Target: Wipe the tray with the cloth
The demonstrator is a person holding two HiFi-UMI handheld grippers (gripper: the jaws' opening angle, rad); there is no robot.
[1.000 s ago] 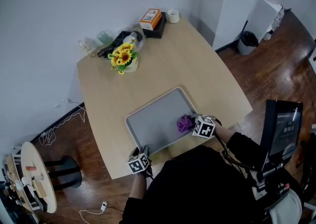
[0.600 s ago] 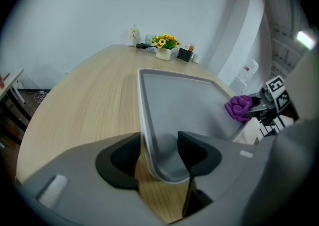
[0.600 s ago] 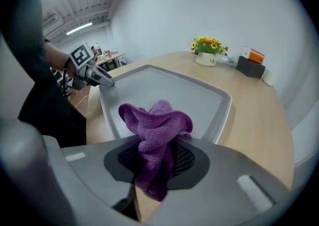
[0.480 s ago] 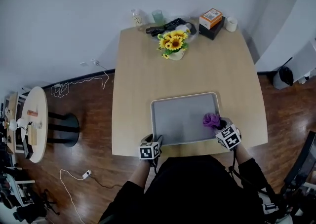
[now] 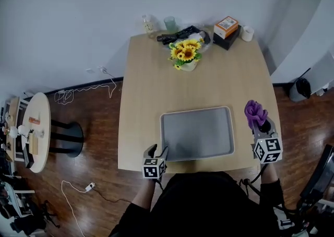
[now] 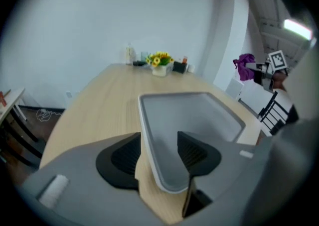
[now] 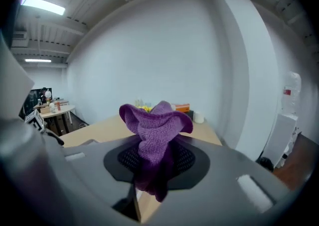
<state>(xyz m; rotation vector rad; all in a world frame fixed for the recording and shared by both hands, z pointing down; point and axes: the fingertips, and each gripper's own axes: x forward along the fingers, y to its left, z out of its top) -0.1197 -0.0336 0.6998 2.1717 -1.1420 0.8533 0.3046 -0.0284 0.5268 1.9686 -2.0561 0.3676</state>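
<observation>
Purple cloth [image 5: 254, 111] pinched in right tool [image 5: 260, 125] over right edge of bench [image 5: 156, 100], off tray [image 5: 197, 132]; left tool [image 5: 157, 151], jaws apart, at tray's near-left corner.

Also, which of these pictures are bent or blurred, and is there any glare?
Head view: sharp, evenly lit, only the wall bows a little. Left gripper view: strong fisheye with black corners, the tray soft at its near corner, a lamp glaring at upper right. Right gripper view: same fisheye, the cloth in focus, a ceiling lamp blown out.
</observation>
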